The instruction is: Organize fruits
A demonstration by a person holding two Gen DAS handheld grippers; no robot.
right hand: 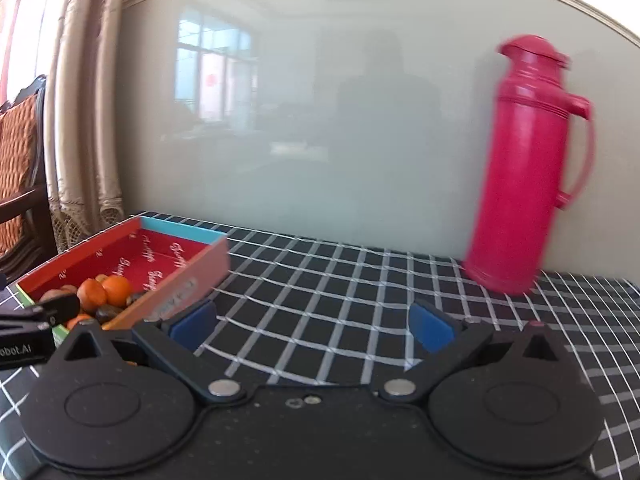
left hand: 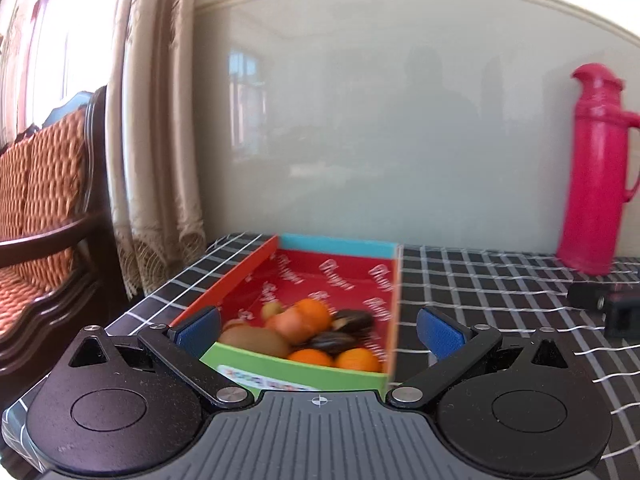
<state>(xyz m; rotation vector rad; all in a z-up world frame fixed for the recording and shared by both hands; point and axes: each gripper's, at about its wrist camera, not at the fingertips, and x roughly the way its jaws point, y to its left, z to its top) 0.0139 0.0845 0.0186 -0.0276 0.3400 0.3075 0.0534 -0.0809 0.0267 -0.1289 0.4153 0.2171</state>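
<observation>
A shallow cardboard box point(left hand: 340, 246) with a red inside lies on the checked tablecloth. At its near end lie several fruits: oranges point(left hand: 314, 314), a brown kiwi point(left hand: 256, 340) and dark chestnut-like pieces point(left hand: 354, 320). My left gripper point(left hand: 318, 332) is open and empty, its blue pads either side of the box's near end. My right gripper point(right hand: 312, 324) is open and empty over bare cloth to the right of the box point(right hand: 188, 276). The oranges point(right hand: 106, 292) show at the left in the right wrist view, with the left gripper's tip point(right hand: 60, 306) beside them.
A tall pink thermos point(right hand: 524, 168) stands at the back right against the glossy pale wall panel; it also shows in the left wrist view point(left hand: 596, 168). A black device point(left hand: 604, 304) lies on the cloth at right. A wooden chair point(left hand: 48, 200) and curtain stand beyond the table's left edge.
</observation>
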